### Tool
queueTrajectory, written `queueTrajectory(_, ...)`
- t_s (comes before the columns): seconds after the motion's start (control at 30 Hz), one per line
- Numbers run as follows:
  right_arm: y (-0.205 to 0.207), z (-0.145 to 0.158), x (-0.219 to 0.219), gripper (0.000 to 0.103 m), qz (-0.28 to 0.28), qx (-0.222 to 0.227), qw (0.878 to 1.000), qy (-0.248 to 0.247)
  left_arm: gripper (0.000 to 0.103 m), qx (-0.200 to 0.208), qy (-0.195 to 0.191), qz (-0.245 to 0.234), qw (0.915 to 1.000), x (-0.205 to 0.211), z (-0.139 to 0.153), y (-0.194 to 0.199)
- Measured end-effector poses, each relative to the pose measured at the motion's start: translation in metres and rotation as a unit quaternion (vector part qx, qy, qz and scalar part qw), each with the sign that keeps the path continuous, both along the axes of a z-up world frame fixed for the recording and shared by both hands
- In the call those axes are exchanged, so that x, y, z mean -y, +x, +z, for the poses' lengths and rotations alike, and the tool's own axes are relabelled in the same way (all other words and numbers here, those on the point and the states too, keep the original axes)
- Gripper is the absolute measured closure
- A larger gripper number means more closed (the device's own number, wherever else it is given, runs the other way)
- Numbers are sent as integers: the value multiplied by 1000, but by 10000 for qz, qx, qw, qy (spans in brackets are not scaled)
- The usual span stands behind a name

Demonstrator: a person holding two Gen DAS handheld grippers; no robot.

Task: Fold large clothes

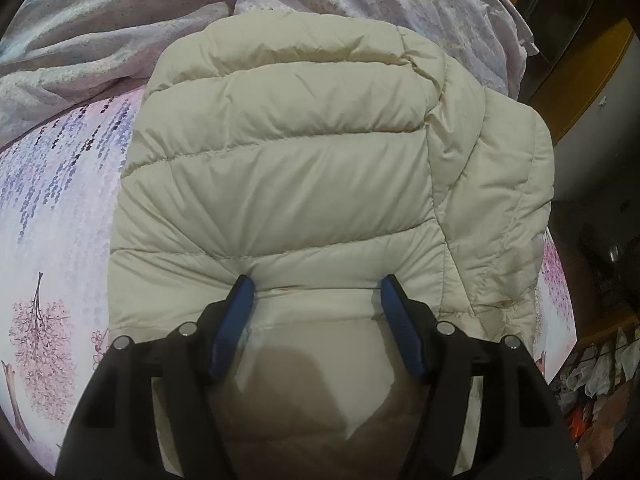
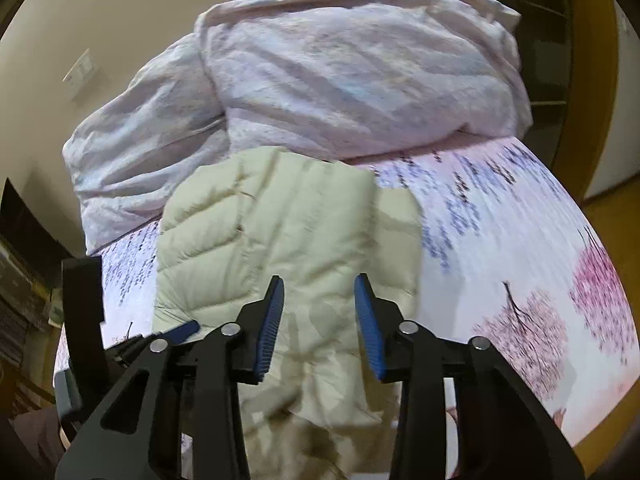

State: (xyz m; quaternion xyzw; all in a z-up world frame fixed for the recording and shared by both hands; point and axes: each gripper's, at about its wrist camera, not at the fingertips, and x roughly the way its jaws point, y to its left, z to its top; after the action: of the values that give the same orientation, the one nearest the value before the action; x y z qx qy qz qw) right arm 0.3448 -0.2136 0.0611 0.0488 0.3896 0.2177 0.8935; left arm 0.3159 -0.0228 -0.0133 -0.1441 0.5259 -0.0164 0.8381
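Note:
A cream quilted down jacket (image 1: 288, 168) lies folded on the bed, and the left wrist view is mostly filled by it. My left gripper (image 1: 317, 286) stands open over the jacket's near part, its blue fingertips (image 1: 244, 292) resting at a seam with no fabric pinched between them. In the right wrist view the same jacket (image 2: 280, 232) stretches away from me. My right gripper (image 2: 320, 282) hovers open above its near half with nothing held. One blue finger (image 2: 186, 329) of the left gripper shows at the jacket's left edge.
The bed sheet (image 2: 500, 240) is pale pink with blossom trees printed on it. A crumpled lilac duvet (image 2: 320, 80) is heaped at the far end, touching the jacket. The bed's edge (image 1: 560, 320) drops to a cluttered floor (image 1: 600, 380). Wooden shelving (image 2: 540, 40) stands behind.

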Motion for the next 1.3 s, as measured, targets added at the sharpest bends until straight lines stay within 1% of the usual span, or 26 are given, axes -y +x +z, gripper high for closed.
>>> queueTrajectory(0.13,9,1,-17,69,77,-21,10000,6,38,20,13,-55,10000,2,0,-1)
queueTrajectory(0.2,16,-2,-25,69,109,-38,9999,-113,38,25,14,-82,10000,3,0,-2)
queueTrajectory(0.3,25,-13,-31,69,59,-139,9993,-352,38,27,-3,-107,9999,2,1,-2)
queueTrajectory(0.33,28,-16,-31,69,29,-193,9991,-380,38,84,109,-50,9999,2,1,-2)
queueTrajectory(0.37,32,-22,-29,70,-31,-293,9987,-409,38,91,101,-66,9999,2,1,-2)
queueTrajectory(0.47,41,-38,-25,77,-204,-507,9970,-546,38,132,84,-101,9998,3,5,-3)
queueTrajectory(0.53,45,-47,-23,78,-264,-608,9958,-625,38,168,9,-119,9998,1,11,-3)
queueTrajectory(0.6,48,-55,-20,78,-348,-667,9945,-727,38,201,-145,-78,9997,-4,18,-3)
queueTrajectory(0.63,49,-56,-19,78,-369,-676,9943,-741,38,258,-217,-33,9994,-9,24,-1)
queueTrajectory(0.7,51,-61,-16,78,-449,-707,9937,-750,38,429,-245,45,9988,-17,37,4)
queueTrajectory(0.8,53,-65,-13,78,-480,-751,9936,-689,38,651,-56,95,9978,-25,50,14)
queueTrajectory(0.87,54,-66,-13,78,-478,-754,9936,-689,38,700,75,129,9974,-31,52,22)
queueTrajectory(1.07,55,-69,-15,78,-500,-774,9933,-702,38,701,385,181,9966,-42,48,42)
queueTrajectory(1.2,55,-71,-16,78,-515,-785,9930,-713,38,747,620,124,9952,-43,45,45)
queueTrajectory(1.3,56,-72,-16,78,-527,-788,9929,-721,38,766,704,70,9945,-43,43,47)
